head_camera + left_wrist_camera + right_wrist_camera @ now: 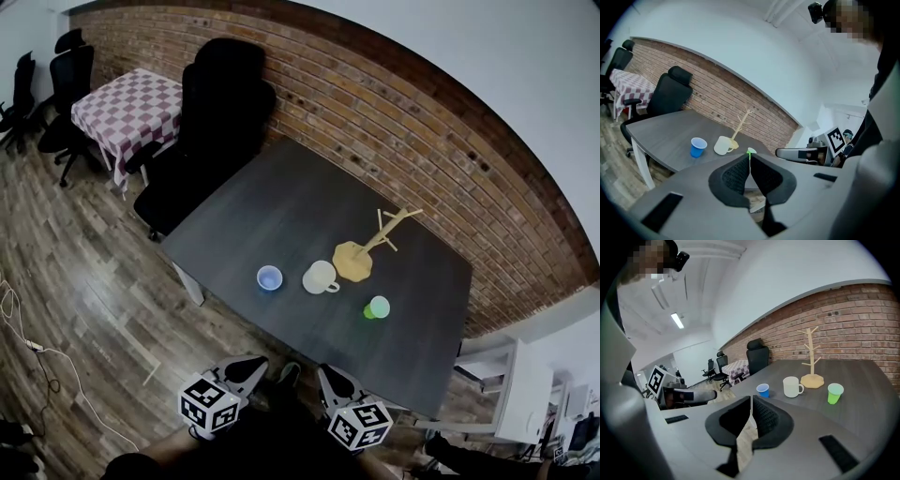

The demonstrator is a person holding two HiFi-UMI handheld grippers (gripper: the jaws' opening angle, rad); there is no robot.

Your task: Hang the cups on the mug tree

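A wooden mug tree (375,246) stands on the dark grey table (281,206), its pegs bare. In front of it sit a blue cup (269,277), a white mug (320,277) and a green cup (377,307), all upright. My left gripper (253,364) and right gripper (328,375) hover side by side before the table's near edge, both shut with nothing between the jaws. The left gripper view has the blue cup (698,146), white mug (723,145) and tree (742,123) beyond the left gripper (749,161). Past the right gripper (752,404) are the white mug (791,386) and green cup (834,393).
A black office chair (211,131) stands at the table's far left corner against the brick wall (394,112). A checkered table (127,108) with more chairs lies beyond it. A white shelf unit (520,389) stands right of the table. A cable (37,352) trails on the wooden floor.
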